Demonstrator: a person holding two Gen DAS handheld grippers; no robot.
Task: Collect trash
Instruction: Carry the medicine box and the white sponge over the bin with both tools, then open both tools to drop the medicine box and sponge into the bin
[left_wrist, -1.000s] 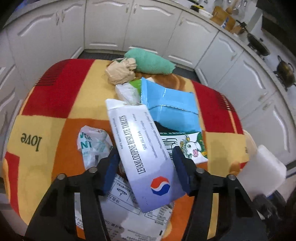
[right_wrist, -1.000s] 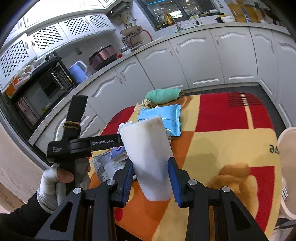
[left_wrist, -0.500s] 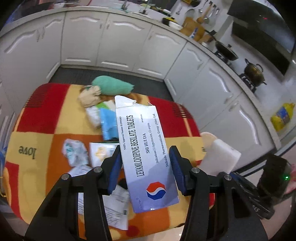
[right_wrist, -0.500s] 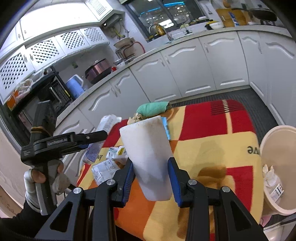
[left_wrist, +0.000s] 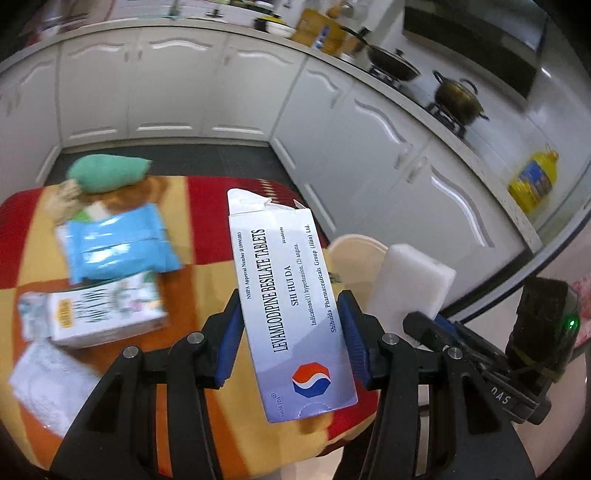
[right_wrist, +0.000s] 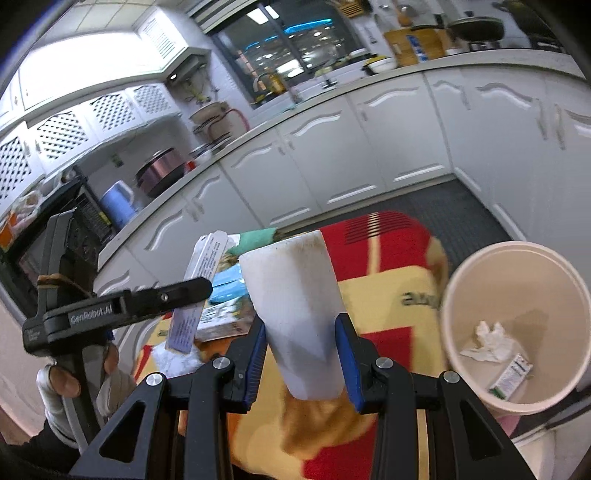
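My left gripper (left_wrist: 290, 336) is shut on a white tablet box (left_wrist: 288, 295) with blue print, held upright above the table's right edge. My right gripper (right_wrist: 301, 354) is shut on a white foam block (right_wrist: 295, 306), stained brown along its top; the same foam block (left_wrist: 410, 284) shows at the right of the left wrist view. A cream trash bin (right_wrist: 517, 325) stands just right of the table, holding crumpled tissue and a small packet. The bin's rim (left_wrist: 354, 247) peeks out behind the box. The left gripper (right_wrist: 177, 295) with the box is also seen from the side.
On the red, yellow and orange tablecloth (left_wrist: 207, 273) lie a blue pouch (left_wrist: 118, 243), a printed carton (left_wrist: 107, 314), white paper (left_wrist: 48, 376), a green cloth (left_wrist: 107, 173) and a beige wad. White kitchen cabinets (left_wrist: 388, 147) ring the table. A gloved hand (right_wrist: 66, 384) holds the left tool.
Both grippers have swung right toward the bin with their loads. The left one lifted the tablet box off the trash pile. The bin has come into full view on the right.
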